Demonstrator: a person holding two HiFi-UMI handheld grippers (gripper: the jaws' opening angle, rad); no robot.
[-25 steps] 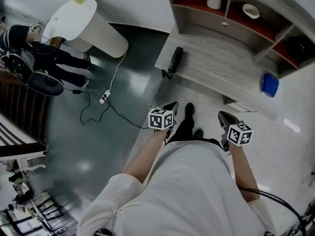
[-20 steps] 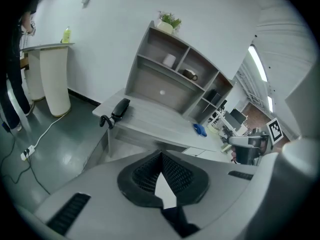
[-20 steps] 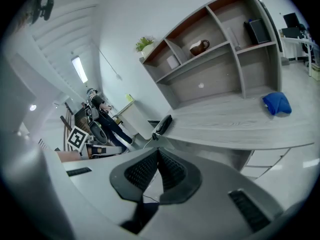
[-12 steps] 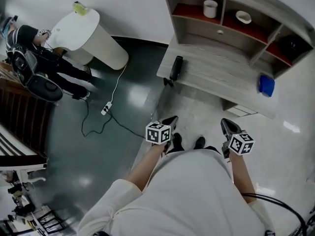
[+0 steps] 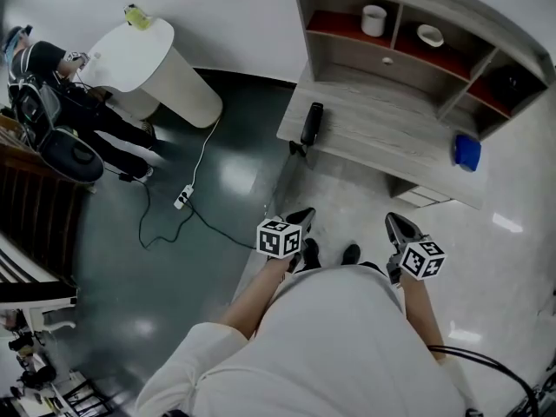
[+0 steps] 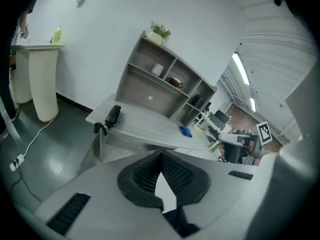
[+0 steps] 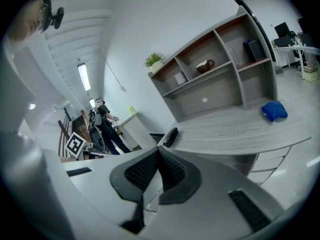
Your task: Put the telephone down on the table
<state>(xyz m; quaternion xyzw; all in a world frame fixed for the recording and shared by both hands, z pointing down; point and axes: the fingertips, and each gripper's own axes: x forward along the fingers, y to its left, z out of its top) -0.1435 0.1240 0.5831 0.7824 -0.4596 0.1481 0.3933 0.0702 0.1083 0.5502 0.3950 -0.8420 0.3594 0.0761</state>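
Observation:
A black telephone handset (image 5: 310, 124) lies at the left end of the grey wooden desk (image 5: 382, 133), its coiled cord hanging over the edge. It also shows in the left gripper view as the handset (image 6: 113, 116) and in the right gripper view as the handset (image 7: 170, 136). My left gripper (image 5: 304, 217) and right gripper (image 5: 395, 224) hang in front of the person's body, well short of the desk. Both point toward it. The left gripper (image 6: 160, 156) is shut with nothing between its pads. The right gripper (image 7: 157, 151) is likewise shut and empty.
A blue cloth (image 5: 466, 152) lies on the desk's right end. The shelves above hold a white cup (image 5: 373, 20) and a bowl (image 5: 429, 35). A white pedestal (image 5: 148, 59), a person (image 5: 43, 68) and a floor cable with power strip (image 5: 182, 196) are at the left.
Both grippers have lifted a little and stay shut and empty. The person's feet have drawn back under the body. The handset has not moved on the desk.

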